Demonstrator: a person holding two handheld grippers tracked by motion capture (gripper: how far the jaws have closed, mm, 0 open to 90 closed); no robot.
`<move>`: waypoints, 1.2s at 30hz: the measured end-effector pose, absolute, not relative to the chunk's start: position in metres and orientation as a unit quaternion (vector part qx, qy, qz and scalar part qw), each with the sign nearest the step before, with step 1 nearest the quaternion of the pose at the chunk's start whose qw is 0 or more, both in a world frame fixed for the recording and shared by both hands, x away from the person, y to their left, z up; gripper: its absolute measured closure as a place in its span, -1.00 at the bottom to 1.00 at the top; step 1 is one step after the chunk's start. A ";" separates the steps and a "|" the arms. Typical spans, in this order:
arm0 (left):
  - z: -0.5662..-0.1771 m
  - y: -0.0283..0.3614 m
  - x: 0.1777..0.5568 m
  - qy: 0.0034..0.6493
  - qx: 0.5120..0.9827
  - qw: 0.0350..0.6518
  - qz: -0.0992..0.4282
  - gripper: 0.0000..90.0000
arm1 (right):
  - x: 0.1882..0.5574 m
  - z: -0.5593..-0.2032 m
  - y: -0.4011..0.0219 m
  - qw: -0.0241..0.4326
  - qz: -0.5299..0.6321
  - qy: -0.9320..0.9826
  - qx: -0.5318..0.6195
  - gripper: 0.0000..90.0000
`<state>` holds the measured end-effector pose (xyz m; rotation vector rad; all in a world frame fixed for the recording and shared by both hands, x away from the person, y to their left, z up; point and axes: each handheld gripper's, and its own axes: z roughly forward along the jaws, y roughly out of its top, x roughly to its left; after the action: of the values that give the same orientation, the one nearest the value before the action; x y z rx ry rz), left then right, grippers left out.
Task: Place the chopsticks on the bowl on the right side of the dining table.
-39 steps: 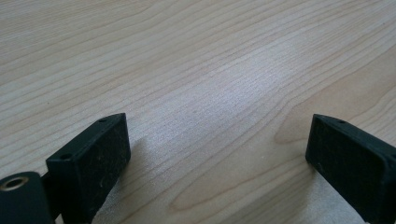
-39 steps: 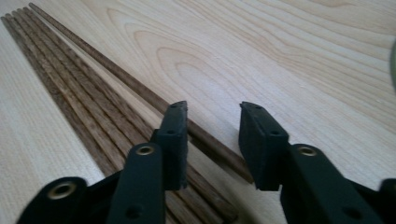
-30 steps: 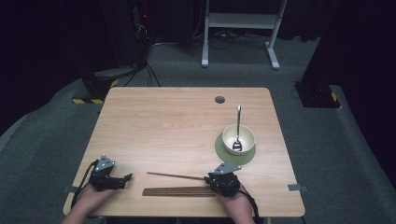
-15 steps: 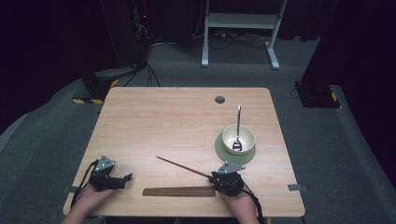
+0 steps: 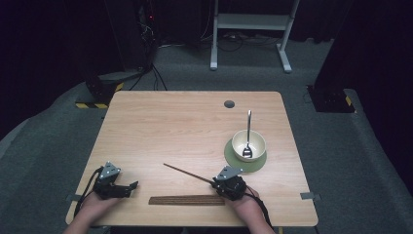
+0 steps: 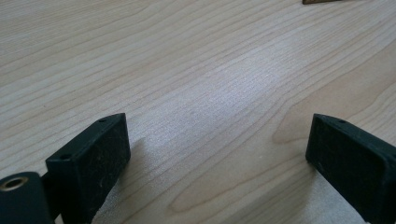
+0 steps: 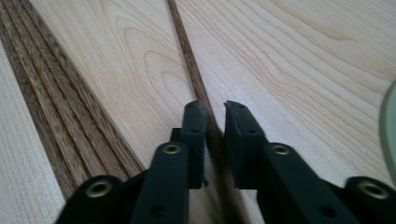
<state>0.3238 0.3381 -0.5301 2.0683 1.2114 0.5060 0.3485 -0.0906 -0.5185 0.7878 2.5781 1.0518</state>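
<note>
The right claw (image 5: 213,182) at 6 o'clock has just been closing and clenches one chopstick (image 5: 187,173), which slants toward 10 o'clock over the worktop (image 5: 195,126). More chopsticks (image 5: 186,200) lie just beside it. The left claw (image 5: 131,186) at 7 o'clock gapes, released. Bowl (image 5: 249,145) at 3 o'clock.

- Left gripper (image 5: 127,186): black body, grey three-cornered top plate, black trailing cable.
- Right gripper (image 7: 215,109): black rectangular jaws, brass-coloured screw bushings on the linkage arms.
</note>
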 end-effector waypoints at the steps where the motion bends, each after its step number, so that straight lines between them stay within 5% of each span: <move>1: -0.530 0.338 0.324 0.465 0.794 0.339 0.195 -0.86 | 0.348 -0.518 -0.090 0.124 0.359 0.886 0.268 0.80; 36: -0.530 0.338 0.323 0.470 0.792 0.336 0.197 -0.86 | 0.337 -0.481 -0.109 0.167 0.392 0.865 0.264 0.87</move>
<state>0.3229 0.3382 -0.5298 2.0663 1.2254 0.5132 0.3370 -0.1094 -0.4809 0.7499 2.4624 1.1150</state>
